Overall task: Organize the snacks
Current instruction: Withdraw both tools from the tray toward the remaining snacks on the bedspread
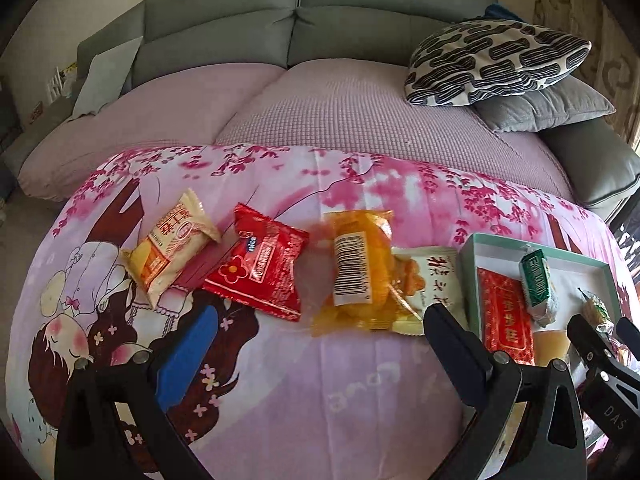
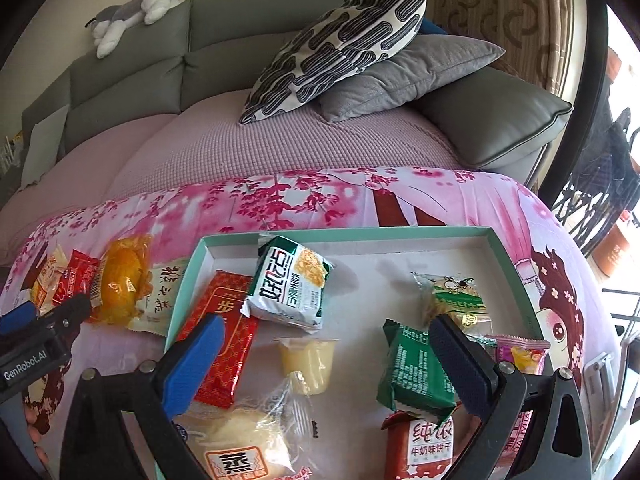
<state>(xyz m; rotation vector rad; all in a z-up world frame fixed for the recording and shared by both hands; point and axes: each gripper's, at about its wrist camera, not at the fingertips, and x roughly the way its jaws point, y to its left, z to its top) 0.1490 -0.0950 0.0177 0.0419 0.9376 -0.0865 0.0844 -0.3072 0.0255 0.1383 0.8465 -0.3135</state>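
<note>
While both tongs gape empty, your left tongs (image 1: 320,344) sit nearer the orange pack (image 1: 358,272), just beyond, lengthwise near-far.

Four snack packets lie in a row on the pink cartoon-print cloth (image 1: 320,380): a cream-and-orange packet (image 1: 170,254), a red foil packet (image 1: 260,266), a clear orange bag (image 1: 358,268) and a white packet (image 1: 430,280). The left gripper (image 1: 316,340) hovers over them, fingers (image 1: 188,354) spread wide with nothing between. At right, a shallow teal box (image 1: 470,268) holds more snacks.
</note>
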